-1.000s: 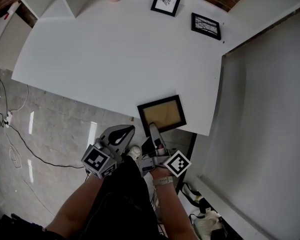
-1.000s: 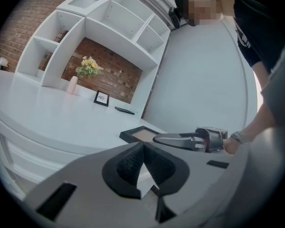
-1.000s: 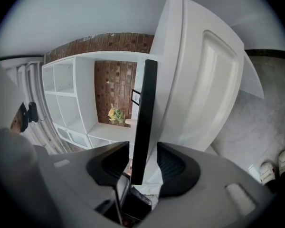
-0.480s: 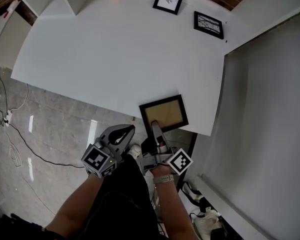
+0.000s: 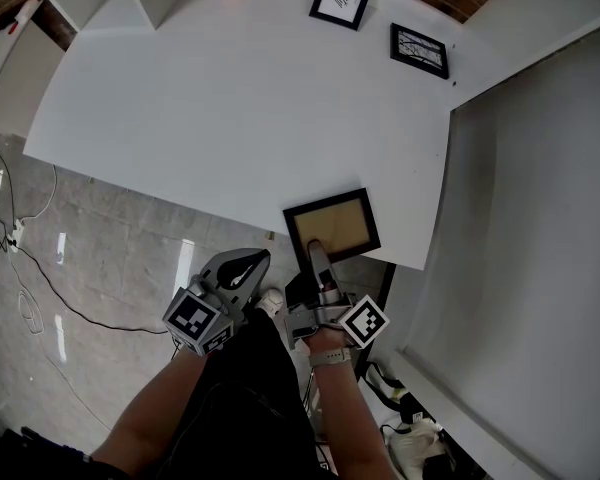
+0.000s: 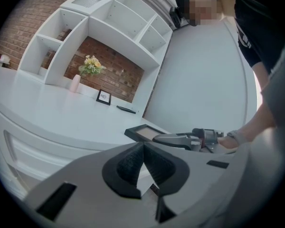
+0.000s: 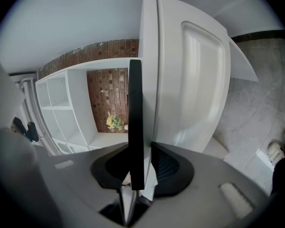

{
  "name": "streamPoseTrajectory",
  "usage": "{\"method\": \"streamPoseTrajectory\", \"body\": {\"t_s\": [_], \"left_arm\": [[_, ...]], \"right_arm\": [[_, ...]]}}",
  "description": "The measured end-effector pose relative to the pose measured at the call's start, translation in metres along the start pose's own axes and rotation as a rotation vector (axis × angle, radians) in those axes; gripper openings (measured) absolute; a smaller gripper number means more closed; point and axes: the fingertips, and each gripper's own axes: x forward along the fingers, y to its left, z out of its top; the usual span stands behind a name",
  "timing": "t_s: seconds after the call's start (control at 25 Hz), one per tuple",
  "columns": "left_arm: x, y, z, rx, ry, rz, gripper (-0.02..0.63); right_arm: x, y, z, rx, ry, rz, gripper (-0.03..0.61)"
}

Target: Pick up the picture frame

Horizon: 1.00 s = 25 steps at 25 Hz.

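Black-edged rectangular picture frame (image 5: 332, 222) lies overhanging the near corner of the white table (image 5: 230, 98), so my right gripper (image 5: 315, 251), jaws just closing, pinches its edge; my left gripper (image 5: 242, 266) waits aside, pressed together, empty

Black-edged tan picture frame (image 5: 332, 226), white table (image 5: 230, 98), black-and-white marker cube (image 5: 364, 322), red brick wall (image 6: 116, 70)

grey left gripper (image 5: 248, 260) and right gripper (image 5: 315, 251), black-padded jaws, black-and-white marker cubes (image 5: 198, 320); black clothing (image 5: 250, 408), pale wristband (image 5: 328, 359).
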Motion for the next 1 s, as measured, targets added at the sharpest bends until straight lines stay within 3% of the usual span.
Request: {"method": "streamPoseTrajectory", "body": {"t_s": [0.52,0.64,1.0], "left_arm": [[-0.006,0.009,0.001,-0.007,-0.003,0.006,0.003],[-0.004,0.009,0.004,-0.005,-0.005,0.002,0.003],[-0.003,0.008,0.006,-0.003,-0.001,-0.009,0.003]], "right_arm": [[-0.002,0.001,-0.001,0.041,-0.009,-0.008,0.1],[-0.002,0.008,-0.002,0.027,-0.003,0.018,0.043],[-0.003,0.019,0.001,-0.022,-0.018,0.101,0.026]]}}
